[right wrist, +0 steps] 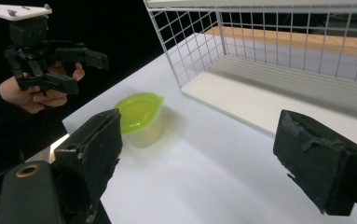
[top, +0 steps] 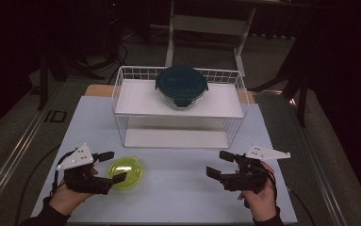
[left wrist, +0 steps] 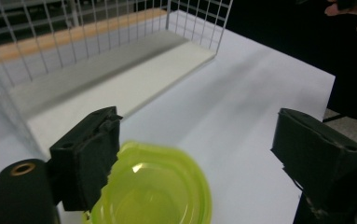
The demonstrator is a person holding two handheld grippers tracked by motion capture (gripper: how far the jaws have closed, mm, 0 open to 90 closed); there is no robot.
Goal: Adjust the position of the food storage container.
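High view, pale table [top: 178,188] in dark room, left gripper [top: 110,165] and right gripper [top: 218,164] jaws apart, empty.

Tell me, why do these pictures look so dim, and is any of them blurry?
High view: room dark, the table lit softly, no glare. Left gripper view: the yellow-green container sits close and smeared out of focus, wire rack soft too. Right gripper view: sharper, background black, near tongs slightly soft.
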